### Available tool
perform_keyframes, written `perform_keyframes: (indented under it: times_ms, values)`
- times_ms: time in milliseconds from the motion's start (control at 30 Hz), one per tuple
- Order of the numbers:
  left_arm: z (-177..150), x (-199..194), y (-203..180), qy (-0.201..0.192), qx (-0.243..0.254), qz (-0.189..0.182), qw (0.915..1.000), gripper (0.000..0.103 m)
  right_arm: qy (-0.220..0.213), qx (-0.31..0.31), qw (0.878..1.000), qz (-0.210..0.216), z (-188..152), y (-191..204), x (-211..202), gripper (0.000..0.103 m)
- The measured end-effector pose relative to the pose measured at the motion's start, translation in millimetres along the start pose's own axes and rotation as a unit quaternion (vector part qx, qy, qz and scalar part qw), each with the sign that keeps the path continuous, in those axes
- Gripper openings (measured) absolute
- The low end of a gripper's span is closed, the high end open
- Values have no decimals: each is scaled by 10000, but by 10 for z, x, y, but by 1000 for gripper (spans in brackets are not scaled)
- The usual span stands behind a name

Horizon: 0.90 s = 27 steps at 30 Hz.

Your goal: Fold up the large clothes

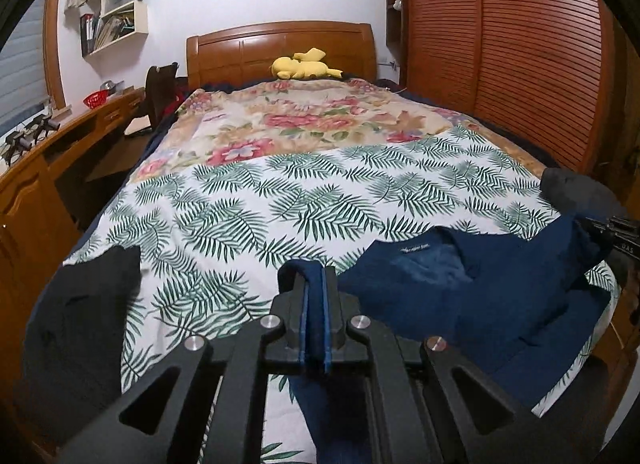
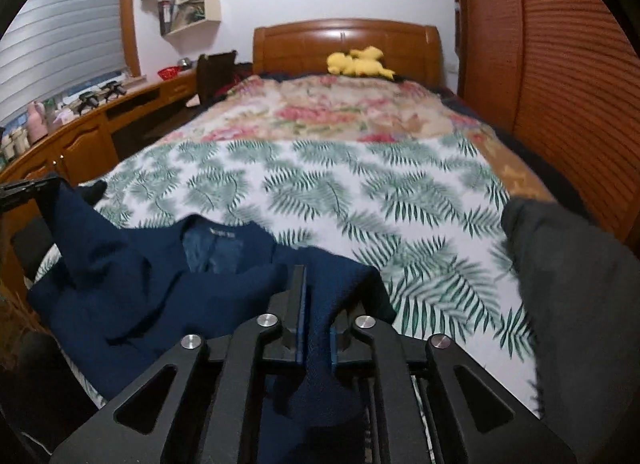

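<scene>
A navy blue garment (image 1: 460, 296) with its collar label showing lies spread low over the near end of the bed, stretched between both grippers. My left gripper (image 1: 314, 276) is shut on a folded navy edge that stands upright between its pads. In the right wrist view the same garment (image 2: 160, 284) bunches up to my right gripper (image 2: 318, 304), which is shut on a thick fold of it. The fabric drapes over that gripper's right finger. Each gripper shows in the other's view, the right one (image 1: 612, 224) and the left one (image 2: 24, 188), each at a raised corner of the garment.
A leaf-print sheet (image 1: 280, 204) covers the near half of the bed, with a floral blanket (image 1: 304, 120) beyond and a yellow plush (image 1: 304, 66) by the headboard. Dark grey clothes lie at the left (image 1: 80, 324) and right (image 2: 568, 284). A wooden desk (image 1: 48, 168) flanks the left, a slatted wardrobe (image 1: 520, 64) the right.
</scene>
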<state>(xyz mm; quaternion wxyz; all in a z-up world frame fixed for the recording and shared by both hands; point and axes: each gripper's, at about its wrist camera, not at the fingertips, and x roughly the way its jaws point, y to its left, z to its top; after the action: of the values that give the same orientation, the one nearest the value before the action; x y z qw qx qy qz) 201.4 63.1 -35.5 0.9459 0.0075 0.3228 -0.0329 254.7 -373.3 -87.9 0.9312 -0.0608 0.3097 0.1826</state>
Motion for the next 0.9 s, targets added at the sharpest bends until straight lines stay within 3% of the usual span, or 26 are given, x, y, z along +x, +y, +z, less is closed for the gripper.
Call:
perform_keyframes:
  times_ms: [133, 367, 567, 633, 733, 900]
  values:
    - [-125, 30, 89, -28, -103, 114, 9999, 6, 113, -75, 9998, -126, -146, 29, 14, 22]
    - [-361, 50, 178, -21, -104, 163, 9998, 14, -80, -377, 9983, -443, -235, 166, -192, 37]
    - [-467, 80, 326, -5, -313, 123, 9994, 18, -224, -606, 9954, -704, -200, 350, -317, 41]
    - [-487, 33, 366, -121, -331, 179, 9992, 24, -285, -663, 9941, -808, -179, 419, -355, 43]
    - [-503, -52, 442, -280, -399, 195, 9986, 32, -328, -633, 9958, -581, -161, 523, -356, 46]
    - [-539, -163, 463, -397, -326, 187, 9985, 35, -265, -904, 9951, -310, -163, 828, -236, 48]
